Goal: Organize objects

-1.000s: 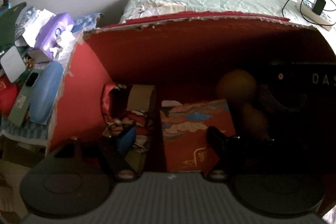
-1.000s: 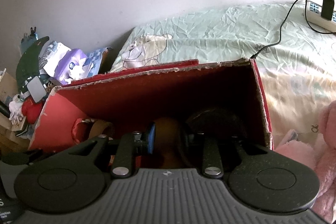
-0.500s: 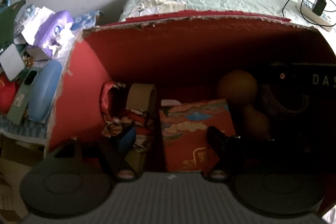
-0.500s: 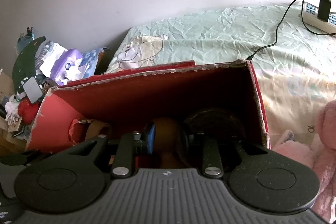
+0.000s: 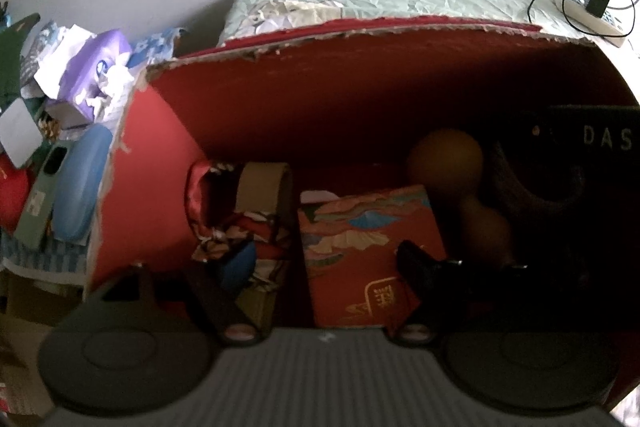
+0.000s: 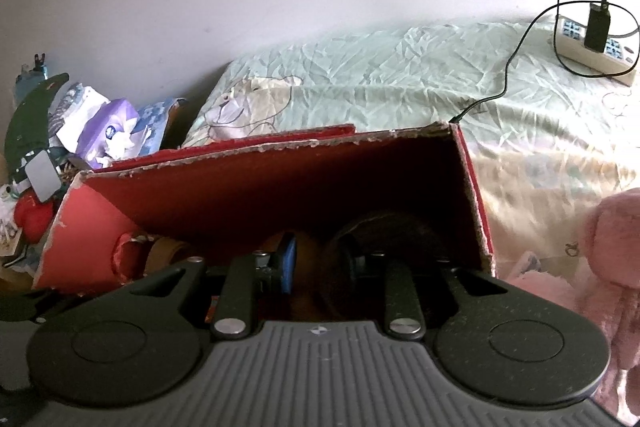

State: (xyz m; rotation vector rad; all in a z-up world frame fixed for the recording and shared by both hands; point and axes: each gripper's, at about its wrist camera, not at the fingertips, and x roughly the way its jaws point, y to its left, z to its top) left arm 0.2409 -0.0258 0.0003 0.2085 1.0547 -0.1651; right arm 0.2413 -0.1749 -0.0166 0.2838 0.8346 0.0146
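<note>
Everything here hangs off the big red cardboard box [image 5: 224, 115] sitting on the bed, so I'll place stuff relative to that. Its top rim is ragged and torn along the far wall, and the left wall is scuffed pale at the edge. Inside, it's pretty packed along the floor, with free room mostly up above the contents and toward the dark right end.

The left gripper [image 5: 324, 259] hangs inside the box with its jaws spread wide and opening a bit more; the red patterned packet [image 5: 360, 259] lies below and between the fingers, but the pads aren't pressing on it. Left of that packet sits a folded patterned cloth with a tan band [image 5: 256, 211]. Right of it there's a brown gourd-shaped thing [image 5: 452, 163], then something dark and curved in the shadows that I can't make out.

The right gripper [image 6: 320, 263] is at the box's near edge, jaws narrow and closing around the brown gourd shape [image 6: 308, 255]; whether the pads are actually squeezing it I can't tell.

Only the left view shows the box floor and the packet. Only the right view shows what's right of the box: rumpled green bedsheet [image 6: 400, 75], a power strip [image 6: 592, 51] and a pink plush [image 6: 608, 247]. Left of the box, both show a cluttered pile with a purple tissue pack [image 6: 112, 127].
</note>
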